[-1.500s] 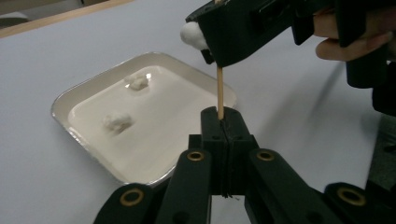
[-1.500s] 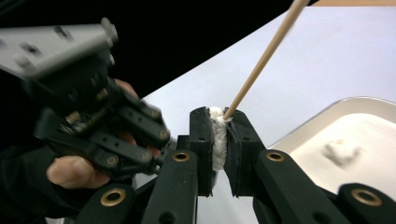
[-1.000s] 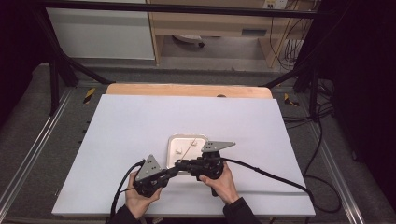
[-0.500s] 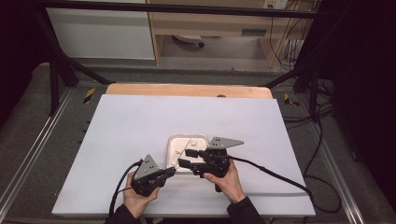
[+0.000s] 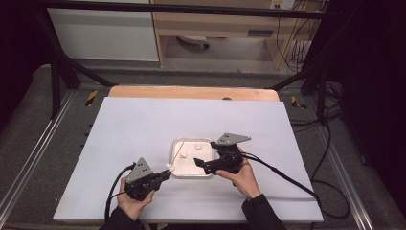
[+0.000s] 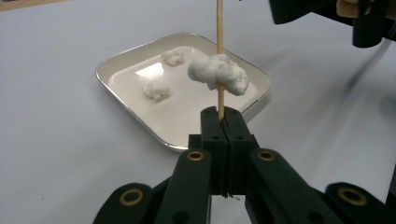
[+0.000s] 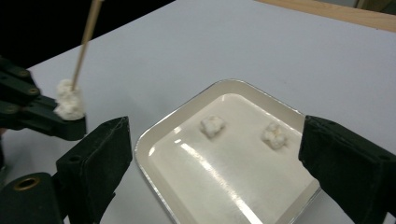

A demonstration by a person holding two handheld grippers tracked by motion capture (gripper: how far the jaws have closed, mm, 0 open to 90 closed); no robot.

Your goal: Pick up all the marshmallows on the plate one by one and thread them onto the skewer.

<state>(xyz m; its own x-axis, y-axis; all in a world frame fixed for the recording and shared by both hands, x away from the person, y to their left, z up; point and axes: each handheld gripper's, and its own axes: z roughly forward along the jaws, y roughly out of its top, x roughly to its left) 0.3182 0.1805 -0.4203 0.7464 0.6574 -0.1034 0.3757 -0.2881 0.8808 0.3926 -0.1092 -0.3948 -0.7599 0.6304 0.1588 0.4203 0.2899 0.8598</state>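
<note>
Left claw [image 6: 223,122] pinches a thin wooden skewer [image 6: 219,46] with one white fluffy lump [image 6: 218,73] threaded; two more wait in the shallow white tray [image 7: 161,135], right claw [image 7: 210,175] spread wide.

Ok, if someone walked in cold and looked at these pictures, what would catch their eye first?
Probably the thin wooden skewer with a white fluffy lump threaded on it, clamped upright in the shut left gripper beside the tray. Next, the shallow white metal-rimmed tray on the pale table, holding two more small white lumps, with the open right gripper poised over it.
</note>
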